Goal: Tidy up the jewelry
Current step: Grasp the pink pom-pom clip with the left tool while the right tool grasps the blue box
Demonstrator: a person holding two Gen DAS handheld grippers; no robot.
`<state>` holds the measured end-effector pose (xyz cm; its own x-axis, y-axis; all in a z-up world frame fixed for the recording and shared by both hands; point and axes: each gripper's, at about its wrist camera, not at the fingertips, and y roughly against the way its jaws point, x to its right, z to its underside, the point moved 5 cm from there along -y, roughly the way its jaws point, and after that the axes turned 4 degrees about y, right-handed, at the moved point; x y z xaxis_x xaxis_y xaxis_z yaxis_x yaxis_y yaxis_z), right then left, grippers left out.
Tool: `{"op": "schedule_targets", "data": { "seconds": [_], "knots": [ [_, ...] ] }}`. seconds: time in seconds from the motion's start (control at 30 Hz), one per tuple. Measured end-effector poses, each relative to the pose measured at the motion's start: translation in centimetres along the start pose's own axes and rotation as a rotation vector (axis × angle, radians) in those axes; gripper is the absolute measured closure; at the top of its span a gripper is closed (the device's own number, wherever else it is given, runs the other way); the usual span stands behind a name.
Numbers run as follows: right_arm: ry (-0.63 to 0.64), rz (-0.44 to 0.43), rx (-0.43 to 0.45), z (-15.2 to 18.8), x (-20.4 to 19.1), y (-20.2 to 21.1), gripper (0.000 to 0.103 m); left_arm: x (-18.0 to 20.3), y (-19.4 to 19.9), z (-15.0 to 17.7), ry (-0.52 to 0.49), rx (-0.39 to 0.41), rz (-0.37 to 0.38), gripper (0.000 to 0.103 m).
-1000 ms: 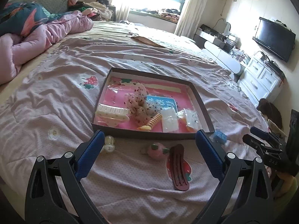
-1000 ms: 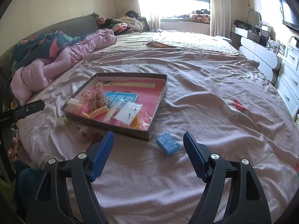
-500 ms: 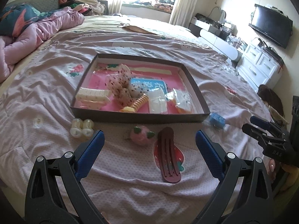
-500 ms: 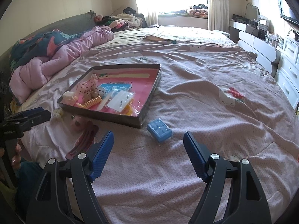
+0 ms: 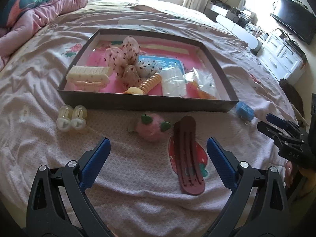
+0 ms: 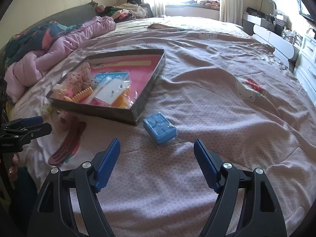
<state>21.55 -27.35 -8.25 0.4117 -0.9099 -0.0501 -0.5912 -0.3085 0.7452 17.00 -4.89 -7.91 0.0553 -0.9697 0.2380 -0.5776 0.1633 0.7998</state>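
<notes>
A shallow dark box (image 5: 150, 103) with a pink floor lies on the bed and holds hair accessories: a cream claw clip (image 5: 88, 76), a dotted scrunchie (image 5: 126, 59), a spiral hair tie (image 5: 148, 83) and plastic packets (image 5: 173, 83). In front of it lie a pair of pale clips (image 5: 71, 118), a pink fuzzy clip (image 5: 153, 127), a long maroon clip (image 5: 187, 154) and a small blue box (image 6: 160, 128). My left gripper (image 5: 158, 158) is open and empty, just short of the pink and maroon clips. My right gripper (image 6: 157, 164) is open and empty, just short of the blue box.
The bed is covered by a wrinkled pink quilt (image 6: 227, 102). A bundled pink duvet (image 6: 65, 51) lies at the far left. White drawers (image 5: 280, 57) and a wall television (image 5: 292, 23) stand beyond the right side of the bed.
Both grippers have moved forward and lower toward the bed. The loose clips and the blue box now sit closer to the open fingers. Nothing has been picked up.
</notes>
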Motion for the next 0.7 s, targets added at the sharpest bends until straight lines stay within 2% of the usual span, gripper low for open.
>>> {"op": "schedule_targets", "data": {
  "seconds": [0.33, 0.53, 0.63, 0.7],
  "knots": [
    [0.013, 0.022, -0.037, -0.2, 1.1, -3.2, 0.029, -1.0, -2.2, -0.3, 0.002, -0.031, -0.047, 0.014],
    [0.033, 0.035, -0.056, -0.5, 1.4, -4.9, 0.029, -1.3, -3.0, -0.4, -0.009, -0.043, -0.060, 0.024],
    [0.039, 0.033, -0.055, -0.8, 1.4, -5.4, 0.036, -1.3, -3.2, -0.3, -0.018, -0.051, -0.066, 0.026],
    [0.045, 0.021, -0.056, -1.0, 1.1, -5.7, 0.046, -1.3, -3.3, -0.3, -0.018, -0.050, -0.067, 0.027]
  ]
}}
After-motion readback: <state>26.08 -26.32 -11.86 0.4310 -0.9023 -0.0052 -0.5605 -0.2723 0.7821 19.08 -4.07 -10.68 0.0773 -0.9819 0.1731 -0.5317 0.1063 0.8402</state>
